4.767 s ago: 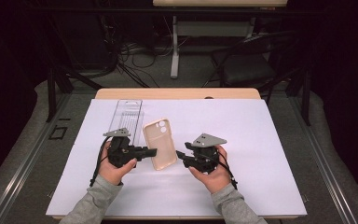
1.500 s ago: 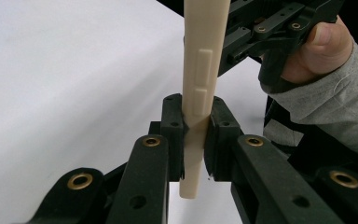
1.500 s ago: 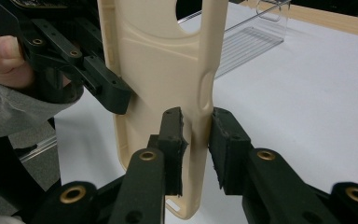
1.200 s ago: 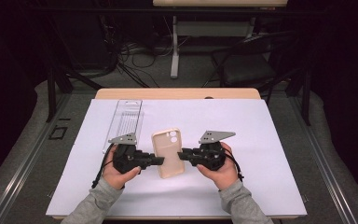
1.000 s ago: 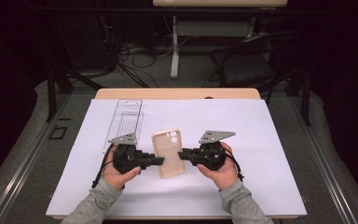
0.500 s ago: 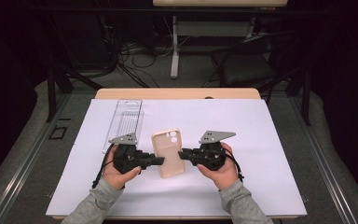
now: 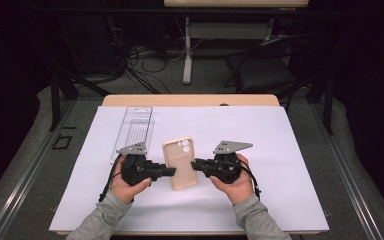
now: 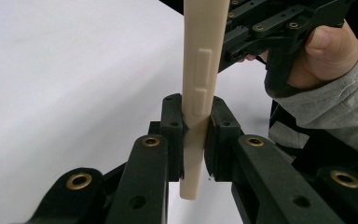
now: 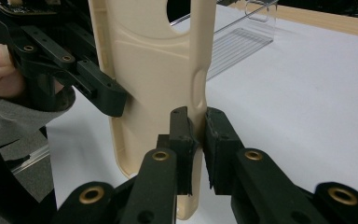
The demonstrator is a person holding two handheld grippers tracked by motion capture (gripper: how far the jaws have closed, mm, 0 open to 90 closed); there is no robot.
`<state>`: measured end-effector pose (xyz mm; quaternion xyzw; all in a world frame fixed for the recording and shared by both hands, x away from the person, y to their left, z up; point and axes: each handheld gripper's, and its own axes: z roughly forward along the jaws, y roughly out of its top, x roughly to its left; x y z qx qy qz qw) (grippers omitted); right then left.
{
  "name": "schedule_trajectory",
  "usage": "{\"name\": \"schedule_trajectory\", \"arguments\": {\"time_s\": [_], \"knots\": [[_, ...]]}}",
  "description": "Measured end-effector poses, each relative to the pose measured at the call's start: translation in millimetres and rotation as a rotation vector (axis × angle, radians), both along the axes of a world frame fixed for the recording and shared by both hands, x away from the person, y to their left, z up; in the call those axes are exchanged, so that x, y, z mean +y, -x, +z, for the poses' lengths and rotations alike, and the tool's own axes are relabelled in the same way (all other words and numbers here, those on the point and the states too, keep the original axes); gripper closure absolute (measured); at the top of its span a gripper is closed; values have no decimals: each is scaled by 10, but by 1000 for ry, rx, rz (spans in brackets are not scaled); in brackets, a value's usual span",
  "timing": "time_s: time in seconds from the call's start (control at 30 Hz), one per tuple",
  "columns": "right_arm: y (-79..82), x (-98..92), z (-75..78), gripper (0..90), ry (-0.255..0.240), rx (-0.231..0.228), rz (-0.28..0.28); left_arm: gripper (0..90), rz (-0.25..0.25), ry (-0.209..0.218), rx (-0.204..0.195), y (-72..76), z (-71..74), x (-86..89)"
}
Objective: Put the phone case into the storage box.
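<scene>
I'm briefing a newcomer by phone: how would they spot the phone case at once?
Find the white sheet covering the table. At its middle, the left hand-held gripper and right hand-held gripper pinch the beige rubbery phone case by opposite edges. Unlike the clear plastic package behind, it's opaque.

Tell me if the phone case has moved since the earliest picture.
Yes. The phone case then lay flat right of the clear plastic tray; now both grippers hold it lifted, slightly nearer the person.

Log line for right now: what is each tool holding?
left tool: shut on phone case left edge | right tool: shut on its right edge | case: between both tools, above white sheet | clear packaging: flat, far-left
</scene>
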<state>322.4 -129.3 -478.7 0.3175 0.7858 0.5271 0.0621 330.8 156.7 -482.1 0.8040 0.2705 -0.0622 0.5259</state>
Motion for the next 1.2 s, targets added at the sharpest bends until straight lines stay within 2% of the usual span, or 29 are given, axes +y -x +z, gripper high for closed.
{"name": "schedule_trajectory", "arguments": {"time_s": [0.47,1.03,1.2], "knots": [[4,1,-3,831,-14,1,-15,776,17,3,-4,-9,0,9],[-16,-66,12,831,-18,-12,-54,662,43,0,1,-34,-20,4],[-22,-107,23,831,-10,-24,-84,623,61,-4,-39,-48,-31,3]]}}
